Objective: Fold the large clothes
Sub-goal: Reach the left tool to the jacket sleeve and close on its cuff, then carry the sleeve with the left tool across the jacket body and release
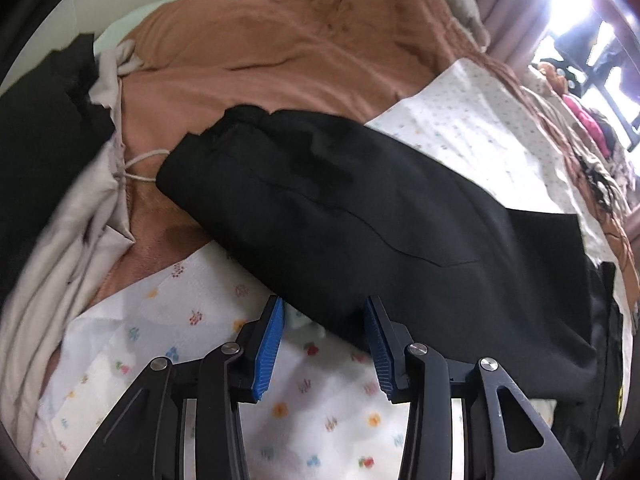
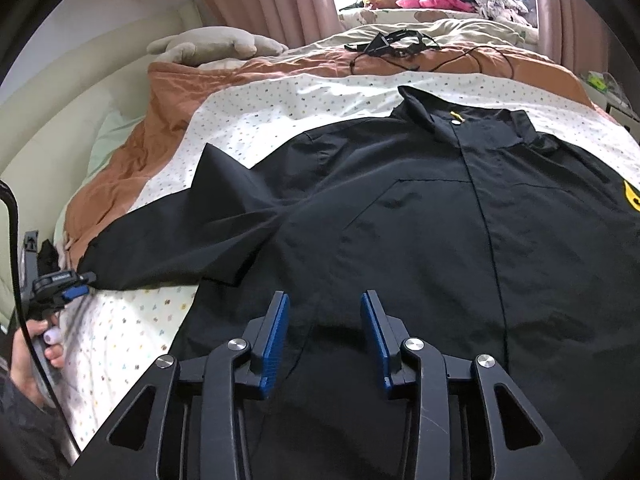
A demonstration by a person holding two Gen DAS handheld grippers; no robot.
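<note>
A large black jacket (image 2: 440, 220) with a yellow logo lies spread front-up on the bed. Its left sleeve (image 1: 340, 216) stretches out to the side over the patterned sheet. My left gripper (image 1: 324, 308) is open, its blue pads on either side of the sleeve's lower edge, and it also shows at the cuff in the right wrist view (image 2: 80, 286). My right gripper (image 2: 324, 300) is open just above the jacket's lower hem, holding nothing.
The white patterned sheet (image 2: 120, 332) covers the bed, with an orange-brown blanket (image 1: 280, 52) beyond it. A beige garment (image 1: 60, 248) and dark cloth (image 1: 40, 132) lie left. A grey plush toy (image 2: 212, 44), cables (image 2: 400, 50) and more toys sit at the far end by the window.
</note>
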